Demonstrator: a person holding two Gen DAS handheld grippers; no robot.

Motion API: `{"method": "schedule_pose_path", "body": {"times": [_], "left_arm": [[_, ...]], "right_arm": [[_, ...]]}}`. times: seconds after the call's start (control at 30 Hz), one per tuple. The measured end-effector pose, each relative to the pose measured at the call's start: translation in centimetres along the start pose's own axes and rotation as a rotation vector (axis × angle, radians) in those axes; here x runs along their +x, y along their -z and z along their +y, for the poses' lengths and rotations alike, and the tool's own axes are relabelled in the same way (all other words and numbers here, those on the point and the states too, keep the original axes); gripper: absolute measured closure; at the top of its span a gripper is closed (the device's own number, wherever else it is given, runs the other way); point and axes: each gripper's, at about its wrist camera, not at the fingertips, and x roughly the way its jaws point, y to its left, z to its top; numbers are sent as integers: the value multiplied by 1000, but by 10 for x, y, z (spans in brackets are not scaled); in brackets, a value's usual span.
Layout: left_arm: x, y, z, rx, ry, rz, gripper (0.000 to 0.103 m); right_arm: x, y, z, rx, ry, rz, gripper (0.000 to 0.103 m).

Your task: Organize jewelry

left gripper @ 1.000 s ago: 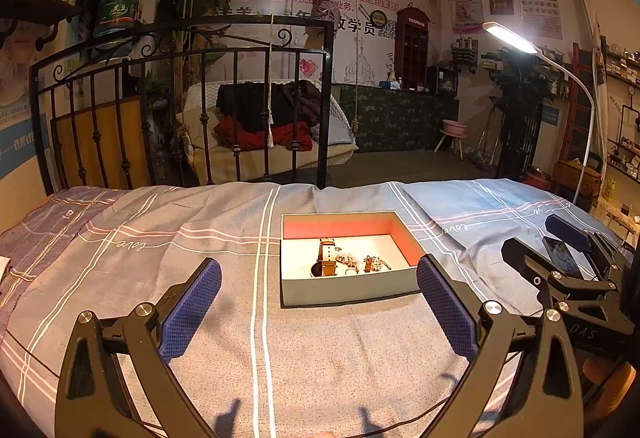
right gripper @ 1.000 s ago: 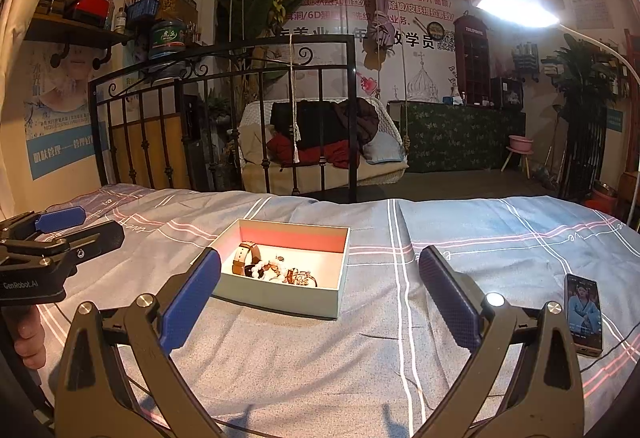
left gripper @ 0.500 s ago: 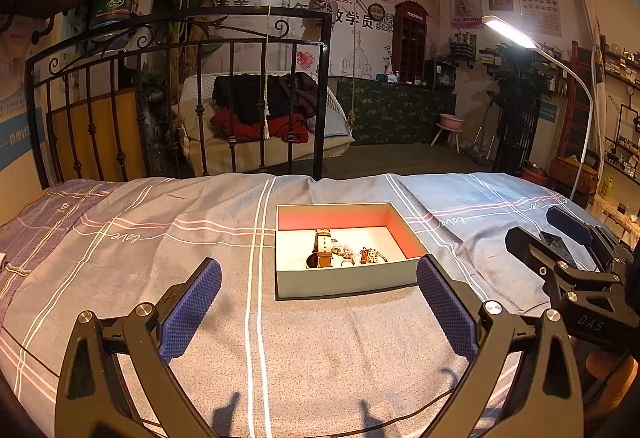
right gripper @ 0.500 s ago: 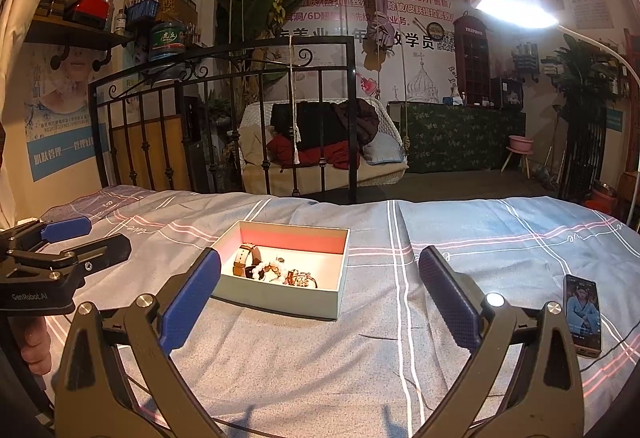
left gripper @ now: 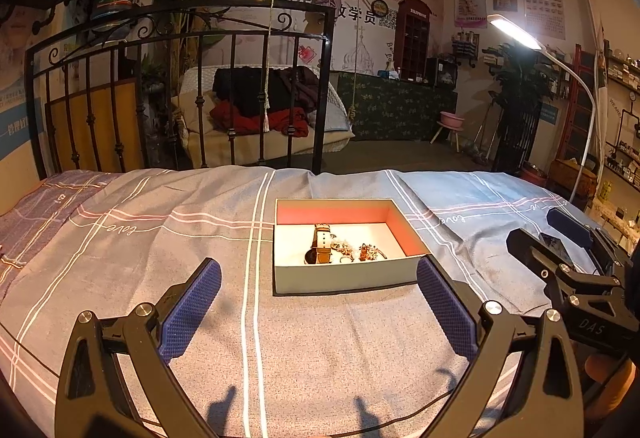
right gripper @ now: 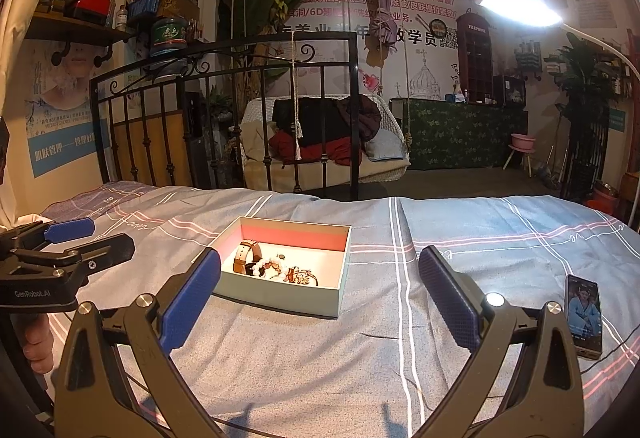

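Left wrist: both tools (left gripper: 318, 294) (right gripper: 320, 292) spread; box (left gripper: 344, 280) holds watch (left gripper: 322, 248), jewelry.

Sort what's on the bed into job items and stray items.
Job:
pale open cardboard box with pink inner walls
brown leather-strap watch
white bead bracelet
small tangled trinkets

Stray:
black smartphone with lit screen
thin black cable

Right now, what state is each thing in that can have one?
Pale green cardboard box with pink inner walls: lidless, open, on the bedspread.
Brown-strapped wristwatch: in the box, among the jewelry.
Left claw: open, empty.
Right claw: open, empty.
Black smartphone: screen lit, face up.
White floor lamp: on.
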Motion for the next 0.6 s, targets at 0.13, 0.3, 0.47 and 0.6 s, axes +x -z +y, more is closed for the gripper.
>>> {"method": "schedule_pose_path", "body": {"times": [0.13,0.3,0.47,0.6], "left_arm": [[1,0,-3,10,0,2,7],[1,-1,-6,26,-6,-3,7],[3,-3,-6,20,-10,3,7],[7,-4,-8,17,-13,12,7]], "right_arm": [[3,-1,0,2,1,4,5],[5,0,-1,4,1,9,5],[6,-1,-1,-3,1,8,5],[7,-2,-4,7,6,1,5]]}}
